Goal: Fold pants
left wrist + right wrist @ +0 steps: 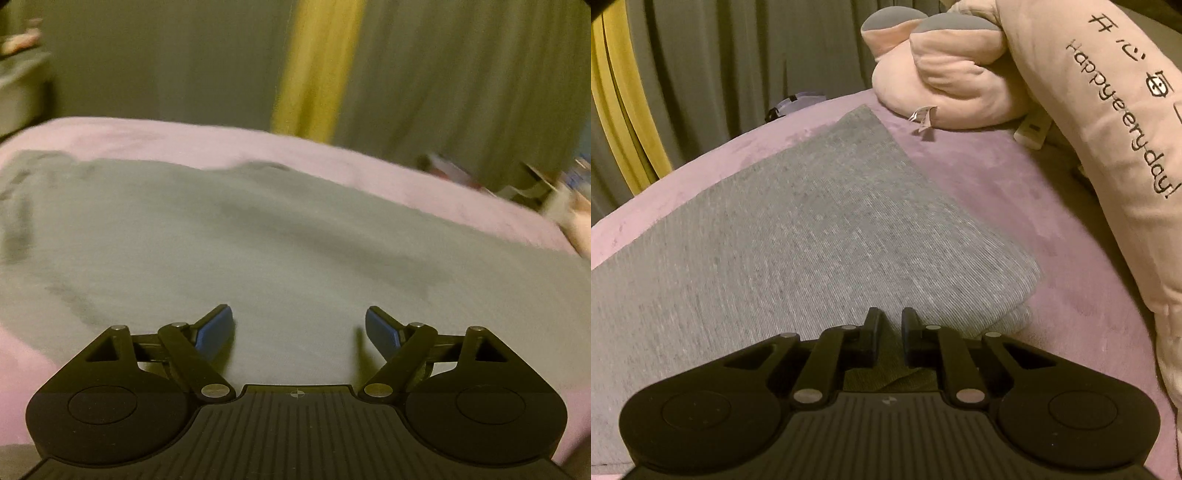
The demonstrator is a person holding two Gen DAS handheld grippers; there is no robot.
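The grey ribbed-knit pants (798,236) lie flat on a pink plush bed cover (979,199), folded into a broad panel with layers stacked at the near right corner, where a rounded fold edge sits just right of the right gripper's jaws. From there the right-hand edge of the fabric runs straight away to a sharp far corner ahead of the jaws, and the far edge slants back toward the left.

The right gripper (890,325) points down at the near border of the cloth, its black fingers (873,332) drawn almost together with only a narrow slit between them. Grey fabric shows in the gap lower down, but whether the tips actually pinch it cannot be told.

In the left wrist view, which is motion-blurred, the pants (258,240) fill the space ahead of and beneath the left gripper (299,325). Its blue-padded fingers (216,330) stand wide apart, released, with nothing between them but the flat cloth below. The far edge of the garment lies well ahead, with a strip of bare pink cover (184,138) beyond it.

To the right of the right jaws, pink cover stays bare up to a long pale pink plush pillow embroidered with black lettering (1108,140); a pink and grey plush toy (942,74) rests past the far corner. Grey-green curtains with a yellow stripe (317,66) hang behind the bed.
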